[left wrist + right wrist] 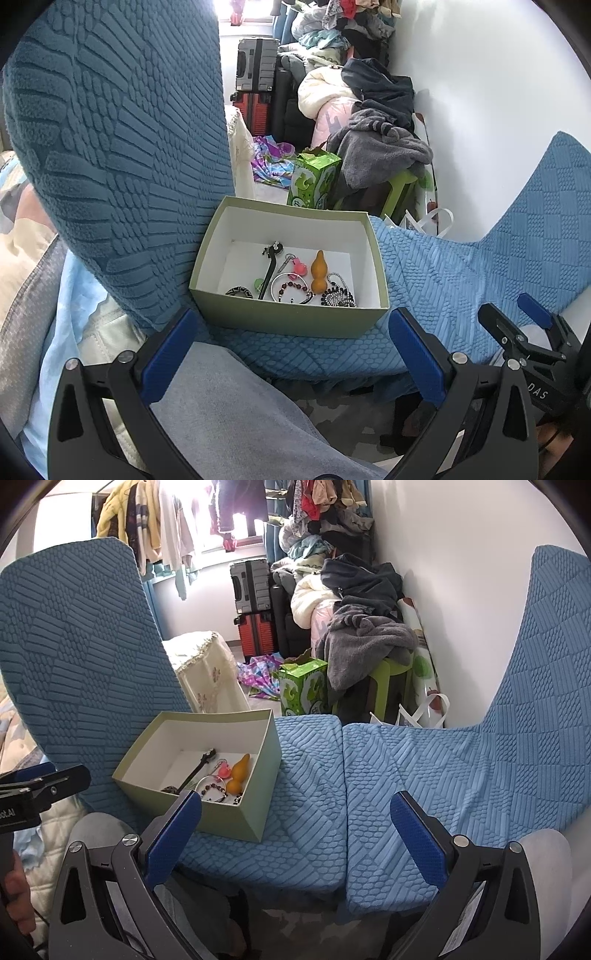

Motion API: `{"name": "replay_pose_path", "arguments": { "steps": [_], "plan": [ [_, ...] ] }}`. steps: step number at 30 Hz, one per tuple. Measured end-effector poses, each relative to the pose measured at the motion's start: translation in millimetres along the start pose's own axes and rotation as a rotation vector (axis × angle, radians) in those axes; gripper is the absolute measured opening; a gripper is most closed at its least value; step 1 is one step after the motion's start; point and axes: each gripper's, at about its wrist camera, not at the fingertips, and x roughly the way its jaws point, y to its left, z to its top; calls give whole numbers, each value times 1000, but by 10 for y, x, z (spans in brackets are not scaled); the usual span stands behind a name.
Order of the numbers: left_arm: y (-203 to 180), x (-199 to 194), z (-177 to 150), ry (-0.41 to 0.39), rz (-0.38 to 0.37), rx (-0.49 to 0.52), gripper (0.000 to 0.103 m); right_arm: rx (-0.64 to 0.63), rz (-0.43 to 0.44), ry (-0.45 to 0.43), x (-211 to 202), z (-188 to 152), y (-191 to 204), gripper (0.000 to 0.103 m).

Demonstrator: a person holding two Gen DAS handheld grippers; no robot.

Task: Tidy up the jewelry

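A pale green box (288, 321) with a white inside stands on a blue textured chair seat (424, 280), against a chair back. Inside lie an orange gourd charm (319, 271), a pink charm (299, 266), a black hair stick (271, 266), a silver bangle (284, 286), a red bead bracelet (293, 288), a black-and-white bead string (338, 295) and a striped ring (239, 292). My left gripper (293, 354) is open just in front of the box, holding nothing. The right gripper (295, 834) is open over the seat, right of the box (236, 819); the gourd (238, 771) shows there too.
Two blue-covered chairs stand side by side, their backs (74, 664) (546, 672) rising left and right. Behind them are a green carton (304, 690), a green stool with grey clothes (369, 642), suitcases (255, 602) and a white wall. A grey trouser leg (229, 413) lies under my left gripper.
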Motion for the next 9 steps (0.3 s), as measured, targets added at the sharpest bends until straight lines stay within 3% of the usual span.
{"name": "replay_pose_path", "arguments": {
  "steps": [9],
  "plan": [
    [-17,-27,29,2,3,18,103,-1,0,-14,-67,13,0,102]
  ]
}}
